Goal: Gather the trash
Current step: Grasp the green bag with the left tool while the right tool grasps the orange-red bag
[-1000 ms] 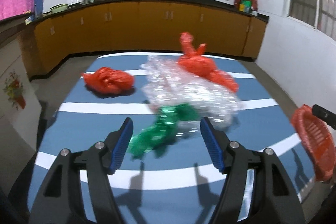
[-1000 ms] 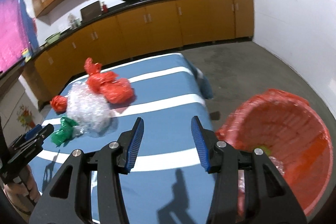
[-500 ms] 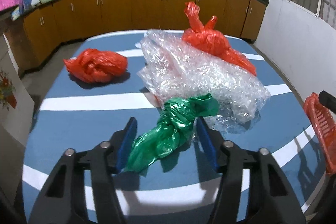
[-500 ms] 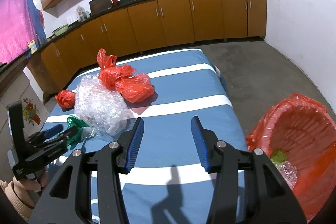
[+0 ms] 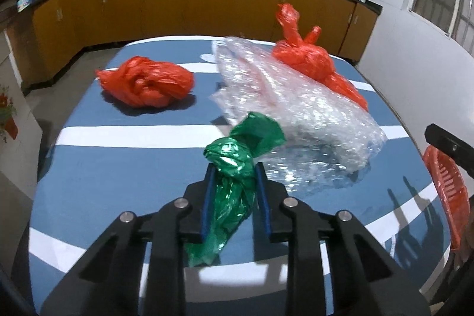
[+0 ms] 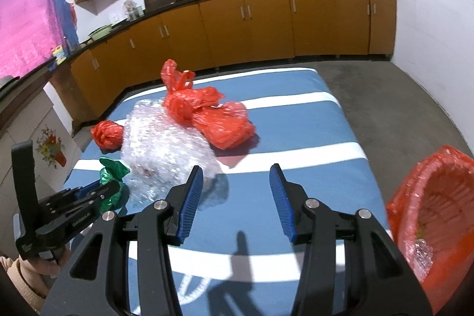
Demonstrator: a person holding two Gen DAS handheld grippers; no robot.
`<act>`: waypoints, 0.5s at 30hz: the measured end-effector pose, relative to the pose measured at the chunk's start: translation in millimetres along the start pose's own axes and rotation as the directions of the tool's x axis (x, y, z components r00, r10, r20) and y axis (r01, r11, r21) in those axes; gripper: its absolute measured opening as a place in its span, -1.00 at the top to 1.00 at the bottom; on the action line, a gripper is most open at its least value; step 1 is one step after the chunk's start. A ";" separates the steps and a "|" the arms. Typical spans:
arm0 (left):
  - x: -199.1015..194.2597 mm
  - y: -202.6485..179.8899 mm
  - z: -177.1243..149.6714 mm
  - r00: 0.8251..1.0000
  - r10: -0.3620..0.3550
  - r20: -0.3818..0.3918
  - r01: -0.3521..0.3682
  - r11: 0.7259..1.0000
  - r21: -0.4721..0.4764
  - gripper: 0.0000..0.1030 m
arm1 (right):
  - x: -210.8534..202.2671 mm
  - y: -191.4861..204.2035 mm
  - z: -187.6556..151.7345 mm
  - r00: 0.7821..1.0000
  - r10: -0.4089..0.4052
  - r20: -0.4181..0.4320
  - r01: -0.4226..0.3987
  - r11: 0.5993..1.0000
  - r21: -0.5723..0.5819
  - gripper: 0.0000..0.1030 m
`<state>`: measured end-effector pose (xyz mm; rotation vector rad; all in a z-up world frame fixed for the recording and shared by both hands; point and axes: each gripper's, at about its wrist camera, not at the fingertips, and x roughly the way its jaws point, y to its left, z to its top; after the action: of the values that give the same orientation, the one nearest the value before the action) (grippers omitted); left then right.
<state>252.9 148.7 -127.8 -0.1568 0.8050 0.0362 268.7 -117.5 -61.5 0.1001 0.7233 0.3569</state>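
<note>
A crumpled green plastic bag [image 5: 237, 150] lies on the blue, white-striped table [image 5: 118, 162], against a heap of clear bubble wrap [image 5: 296, 114]. My left gripper [image 5: 235, 168] is closing its jaws on the green bag, and both blue pads press its sides. From the right wrist view, the same left gripper [image 6: 109, 187] sits at the table's left edge on the green bag [image 6: 114, 169]. My right gripper [image 6: 235, 168] hangs open above the near table, holding nothing, just right of the bubble wrap [image 6: 160, 141].
One knotted red bag [image 5: 145, 82] lies far left, and another red bag [image 5: 308, 58] sits behind the bubble wrap. A red-lined bin [image 6: 438, 203] with some scraps stands off the table's right side. Orange cabinets line the far wall.
The left gripper moved forward and down over the green bag and its jaws narrowed onto it. The right gripper swung left, so the bin slid toward the picture's right edge.
</note>
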 end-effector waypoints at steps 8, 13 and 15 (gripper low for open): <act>-9.6 28.3 -0.1 0.999 0.032 0.029 -0.031 0.998 -0.055 0.53 | 30.3 21.9 24.1 0.999 0.036 0.005 -0.036 0.999 -0.032 0.07; -14.4 39.9 4.7 0.998 0.048 0.049 -0.044 0.996 -0.078 0.53 | 59.3 30.2 48.4 0.998 0.061 -0.003 -0.062 0.998 -0.016 0.07; -16.7 43.1 5.9 0.997 0.054 0.057 -0.049 0.995 -0.086 0.53 | 72.6 36.6 56.3 0.998 0.069 -0.006 -0.069 0.997 -0.030 0.07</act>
<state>241.5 192.6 -117.2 -0.2142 0.7483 0.1233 345.9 -55.8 -57.3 0.0960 0.7207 0.4337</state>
